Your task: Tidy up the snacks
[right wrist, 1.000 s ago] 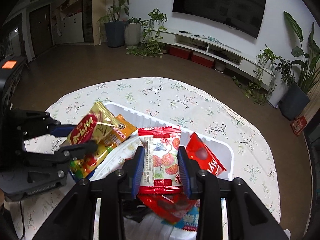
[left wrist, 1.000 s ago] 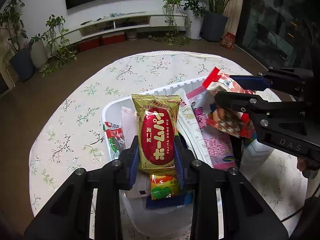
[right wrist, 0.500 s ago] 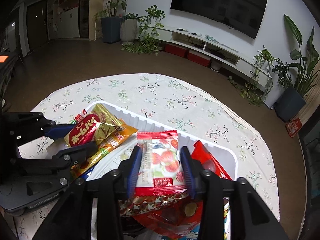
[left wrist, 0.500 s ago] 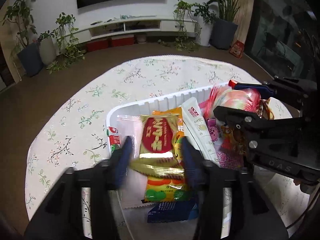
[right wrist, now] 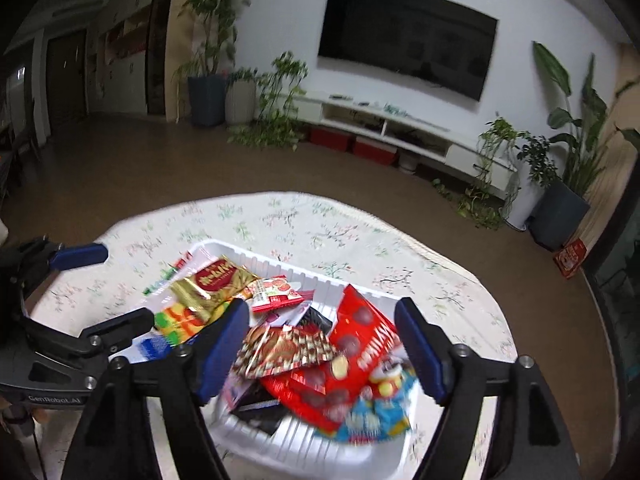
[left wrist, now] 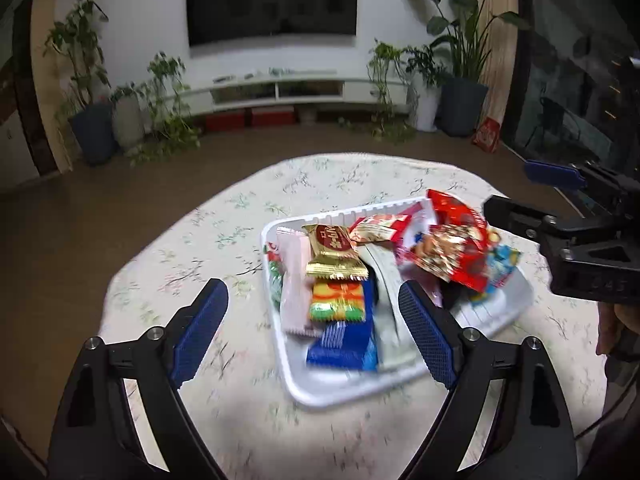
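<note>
A white tray (left wrist: 320,396) on the table holds several snack packets in a loose pile. The gold-and-red pie packet (left wrist: 334,254) lies on top at the tray's left half, and the red-and-white strawberry packet (right wrist: 276,294) rests beside it. A big red bag (right wrist: 360,344) covers the right half. My left gripper (left wrist: 310,296) hovers above the tray's near left part, its jaws opening with nothing pressed between them. My right gripper (right wrist: 322,308) hangs over the red bag, jaws also opening and free of any packet.
The tray (right wrist: 288,268) sits on a round table with a floral cloth (left wrist: 240,216). Brown floor surrounds it. A low white TV shelf (left wrist: 280,88) and potted plants (left wrist: 460,108) stand along the far wall. A person's hand (left wrist: 612,324) shows at the right edge.
The left gripper let go of the gold pie packet and the right let go of the strawberry packet; both packets dropped into the tray. Both grippers spread wide and drew up and back.
</note>
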`<state>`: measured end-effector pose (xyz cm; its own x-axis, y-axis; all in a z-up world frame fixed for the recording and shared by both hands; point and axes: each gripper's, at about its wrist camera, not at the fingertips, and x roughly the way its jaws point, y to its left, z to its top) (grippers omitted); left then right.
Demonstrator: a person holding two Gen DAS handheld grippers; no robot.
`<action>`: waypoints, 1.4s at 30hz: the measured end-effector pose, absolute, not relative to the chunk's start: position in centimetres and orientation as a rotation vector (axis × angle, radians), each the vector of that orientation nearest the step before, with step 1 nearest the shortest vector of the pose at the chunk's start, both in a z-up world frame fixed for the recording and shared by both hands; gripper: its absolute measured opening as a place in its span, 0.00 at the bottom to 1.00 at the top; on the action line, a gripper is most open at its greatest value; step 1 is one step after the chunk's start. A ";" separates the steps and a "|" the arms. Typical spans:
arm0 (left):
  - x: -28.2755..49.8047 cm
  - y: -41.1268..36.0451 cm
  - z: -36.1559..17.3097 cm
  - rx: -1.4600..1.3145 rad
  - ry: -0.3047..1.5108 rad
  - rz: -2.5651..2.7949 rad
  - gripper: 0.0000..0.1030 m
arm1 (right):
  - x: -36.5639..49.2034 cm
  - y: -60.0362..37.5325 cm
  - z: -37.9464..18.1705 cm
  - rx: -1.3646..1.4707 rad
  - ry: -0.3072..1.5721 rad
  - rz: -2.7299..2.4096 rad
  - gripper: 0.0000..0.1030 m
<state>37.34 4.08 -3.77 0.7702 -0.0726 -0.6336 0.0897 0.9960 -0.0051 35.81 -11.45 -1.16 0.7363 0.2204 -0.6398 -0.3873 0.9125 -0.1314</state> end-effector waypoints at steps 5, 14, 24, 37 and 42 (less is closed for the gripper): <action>30.7 2.9 -2.7 0.013 0.656 0.022 0.85 | 30.1 -14.3 -0.3 -0.148 0.622 0.353 0.93; 19.9 -1.0 -5.0 0.026 0.682 0.085 0.85 | 19.0 -18.1 -2.9 -0.030 0.610 0.300 0.95; 14.5 -2.5 -7.8 0.006 0.727 0.128 0.85 | 13.7 -20.4 -7.0 0.052 0.626 0.182 0.96; 15.1 -2.1 -8.9 -0.032 0.713 0.086 0.85 | 13.7 -18.9 -9.0 -0.051 0.656 0.130 0.96; 15.5 -1.1 -9.4 -0.069 0.732 0.098 0.85 | 13.9 -18.5 -9.3 -0.069 0.663 0.125 0.96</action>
<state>15.49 -1.08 -9.40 0.7399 0.0651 -0.6696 -0.1136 0.9931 -0.0289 13.88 -18.52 -9.34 0.7811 0.0934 -0.6174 -0.1376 0.9902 -0.0244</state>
